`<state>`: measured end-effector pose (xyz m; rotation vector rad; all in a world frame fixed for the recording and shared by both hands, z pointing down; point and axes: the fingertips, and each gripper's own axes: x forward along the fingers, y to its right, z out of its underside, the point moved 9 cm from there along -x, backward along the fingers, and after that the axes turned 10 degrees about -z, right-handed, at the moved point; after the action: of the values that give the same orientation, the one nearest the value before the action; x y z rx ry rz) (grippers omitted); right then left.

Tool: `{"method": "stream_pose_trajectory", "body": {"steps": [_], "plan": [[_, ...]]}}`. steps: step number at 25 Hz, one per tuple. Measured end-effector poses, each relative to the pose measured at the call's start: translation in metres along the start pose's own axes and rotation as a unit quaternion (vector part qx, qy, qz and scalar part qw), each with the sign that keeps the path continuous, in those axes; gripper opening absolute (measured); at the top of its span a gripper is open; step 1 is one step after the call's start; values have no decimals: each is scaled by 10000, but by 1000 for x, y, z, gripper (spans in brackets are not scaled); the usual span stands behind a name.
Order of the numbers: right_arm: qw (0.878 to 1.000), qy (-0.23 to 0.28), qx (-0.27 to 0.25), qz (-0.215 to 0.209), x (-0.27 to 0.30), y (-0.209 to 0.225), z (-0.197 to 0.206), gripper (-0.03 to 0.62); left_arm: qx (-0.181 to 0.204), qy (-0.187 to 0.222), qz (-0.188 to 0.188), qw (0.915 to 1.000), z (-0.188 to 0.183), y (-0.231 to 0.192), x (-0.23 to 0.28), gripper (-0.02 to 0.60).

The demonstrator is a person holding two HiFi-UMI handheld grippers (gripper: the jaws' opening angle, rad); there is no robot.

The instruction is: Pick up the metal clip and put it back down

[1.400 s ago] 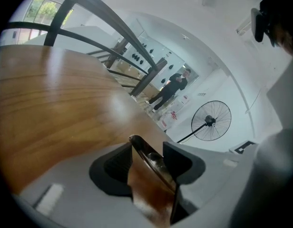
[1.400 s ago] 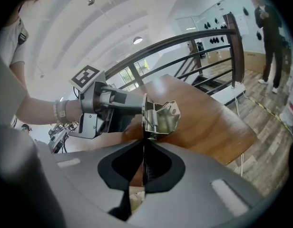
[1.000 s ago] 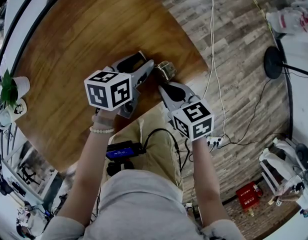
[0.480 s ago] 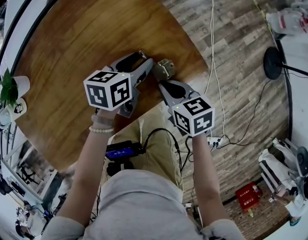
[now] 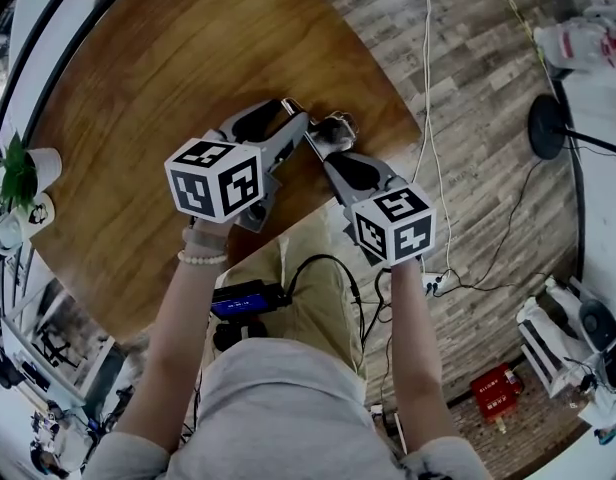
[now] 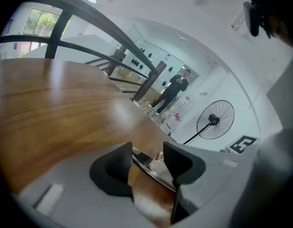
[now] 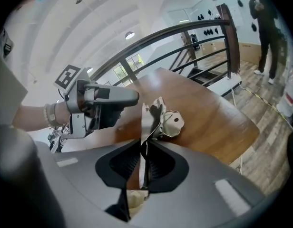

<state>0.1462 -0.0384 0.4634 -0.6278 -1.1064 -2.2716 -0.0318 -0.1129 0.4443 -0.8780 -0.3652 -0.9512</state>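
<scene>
The metal clip (image 5: 335, 128) is at the round wooden table's (image 5: 168, 68) right edge, between the two gripper tips. In the right gripper view the clip (image 7: 168, 120) stands tilted just beyond my right gripper (image 7: 142, 151). That gripper's pads still pinch the clip's thin flat handle, and its jaws have just been opening a little. My left gripper (image 5: 296, 118) reaches the clip from the left. In the left gripper view its jaws (image 6: 147, 156) stand apart with a metal strip (image 6: 149, 164) of the clip lying across the gap.
The table's edge runs just right of the clip, with plank floor and cables (image 5: 428, 118) below. A potted plant (image 5: 18, 173) sits at the table's far left. A fan base (image 5: 543, 123) and a red box (image 5: 498, 393) are on the floor. A person (image 6: 172, 91) stands far off.
The clip and the right gripper's tips have shifted slightly up the picture, closer to the left gripper's tips. The right marker cube has swung a little right. The left gripper has kept still.
</scene>
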Motion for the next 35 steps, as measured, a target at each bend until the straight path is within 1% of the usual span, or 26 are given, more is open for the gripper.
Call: {"method": "stream_pose_trajectory", "body": {"steps": [8,14,20,27,32,35], "plan": [[9984,-42,-328,460,0,-4,-2,80,182,185,29,9997,-6,2,-11,183],[9968,37,-442,668,-1,-12,0,166,339,300,139,9989,-10,7,-22,164],[9947,-8,-558,859,0,-14,3,204,422,416,237,9980,-12,10,-34,144],[9918,48,-730,1050,3,-14,3,259,391,482,250,9978,-12,6,-45,140],[9892,65,-864,1182,4,-18,5,272,419,515,244,9975,-10,5,-51,135],[9860,-66,-1058,1283,6,-21,5,287,477,536,234,9971,-11,6,-54,132]]}}
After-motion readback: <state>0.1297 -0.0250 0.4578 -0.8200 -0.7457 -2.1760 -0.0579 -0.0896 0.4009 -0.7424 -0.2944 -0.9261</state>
